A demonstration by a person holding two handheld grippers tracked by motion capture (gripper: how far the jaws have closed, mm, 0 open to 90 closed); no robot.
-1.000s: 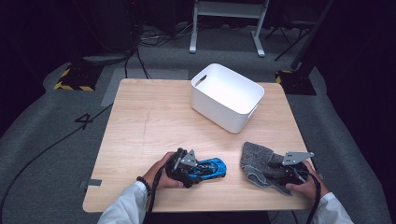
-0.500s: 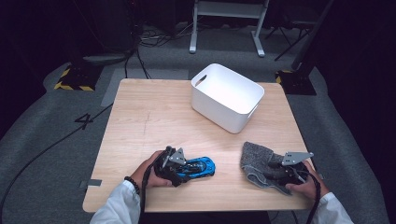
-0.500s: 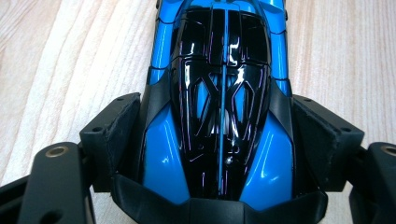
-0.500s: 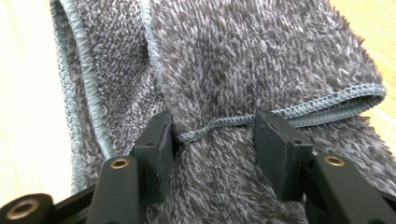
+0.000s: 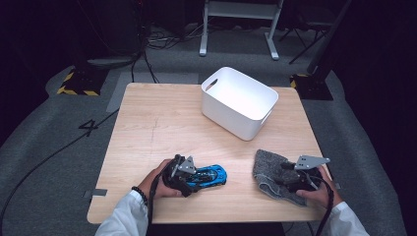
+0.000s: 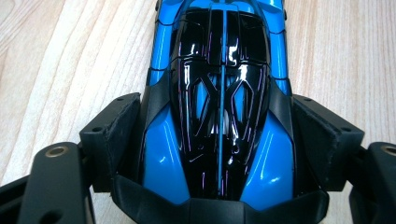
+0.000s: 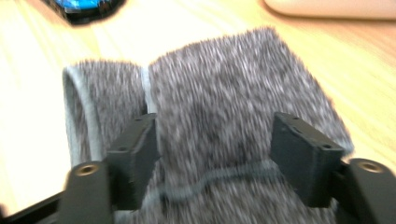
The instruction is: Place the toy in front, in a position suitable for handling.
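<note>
Wooden counter (image 5: 162,123), pale grain, squarish w/ rounded corners. White plastic bin (image 5: 239,101), smooth, rounded rectangle, sits far-right, nothing visible in it. Grey sock (image 5: 269,172), fuzzy knit w/ lighter hem, lies flat near the front-right edge. Blue toy race car (image 5: 211,175), glossy blue w/ black canopy, sits front-centre on the wood.

Change: car and left hand-held gripper (image 5: 189,173) slid a bit leftward vs a sec ago; sock and right hand-held gripper (image 5: 287,174) didn't budge. Probably repositioning before a lift, maybe toward the bin.

Left jaws hug the car's flanks, pads touching both sides. Right jaws spread wide, straddling the sock, not pinching.
</note>
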